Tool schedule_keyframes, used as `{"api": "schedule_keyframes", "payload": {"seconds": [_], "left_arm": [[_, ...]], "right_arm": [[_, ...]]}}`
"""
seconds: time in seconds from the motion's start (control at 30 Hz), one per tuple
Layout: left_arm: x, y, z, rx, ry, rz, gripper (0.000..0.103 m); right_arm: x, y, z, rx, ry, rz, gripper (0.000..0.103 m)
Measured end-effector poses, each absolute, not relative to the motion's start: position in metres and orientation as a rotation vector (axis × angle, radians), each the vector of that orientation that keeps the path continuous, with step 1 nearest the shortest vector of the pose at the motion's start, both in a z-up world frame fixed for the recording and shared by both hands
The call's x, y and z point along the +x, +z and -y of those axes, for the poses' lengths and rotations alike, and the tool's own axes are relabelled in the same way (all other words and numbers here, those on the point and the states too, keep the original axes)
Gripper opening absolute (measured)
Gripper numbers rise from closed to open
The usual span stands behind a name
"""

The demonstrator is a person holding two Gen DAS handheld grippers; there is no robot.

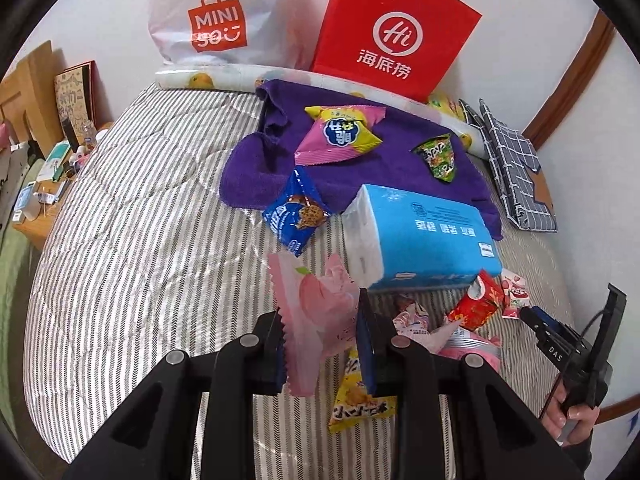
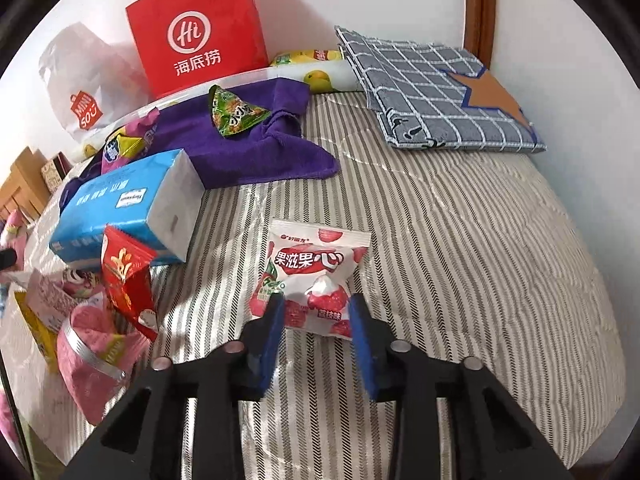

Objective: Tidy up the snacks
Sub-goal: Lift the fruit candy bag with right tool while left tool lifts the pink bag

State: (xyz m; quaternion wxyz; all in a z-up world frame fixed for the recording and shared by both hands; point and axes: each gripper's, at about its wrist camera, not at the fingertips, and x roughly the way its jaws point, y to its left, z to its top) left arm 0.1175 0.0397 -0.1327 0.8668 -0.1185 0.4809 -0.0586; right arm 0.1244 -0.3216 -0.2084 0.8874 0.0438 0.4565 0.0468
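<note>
My left gripper (image 1: 320, 320) is shut on a pink peach snack packet (image 1: 316, 312) and holds it above the striped bed. A blue cookie packet (image 1: 296, 212), a pink-yellow packet (image 1: 340, 134) and a green packet (image 1: 438, 156) lie ahead, the last two on a purple towel (image 1: 256, 168). A yellow packet (image 1: 356, 396) lies below the gripper. My right gripper (image 2: 316, 312) is open, its jaws on either side of a white-red lychee packet (image 2: 316, 276) lying on the bed. A red packet (image 2: 126, 280) stands to its left.
A blue tissue pack (image 1: 424, 236) lies mid-bed. A pink bag with a metal band (image 2: 92, 356) sits at left. A red paper bag (image 1: 396, 28) and a white Miniso bag (image 1: 220, 16) stand against the wall. A checked grey cloth (image 2: 440, 92) lies far right.
</note>
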Motion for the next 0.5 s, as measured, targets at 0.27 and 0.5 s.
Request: {"api": "schedule_keyframes", "payload": {"seconds": [0.27, 0.5], "left_arm": [[0.124, -0.127, -0.039, -0.265, -0.132, -1.01, 0.027], [0.13, -0.124, -0.038, -0.259, -0.141, -1.012, 0.027]], "right_arm": [[0.148, -0.224, 0.318, 0.153, 0.122, -0.981, 0.053], [0.161, -0.229, 0.3, 0.067, 0.103, -0.949, 0.072]]}}
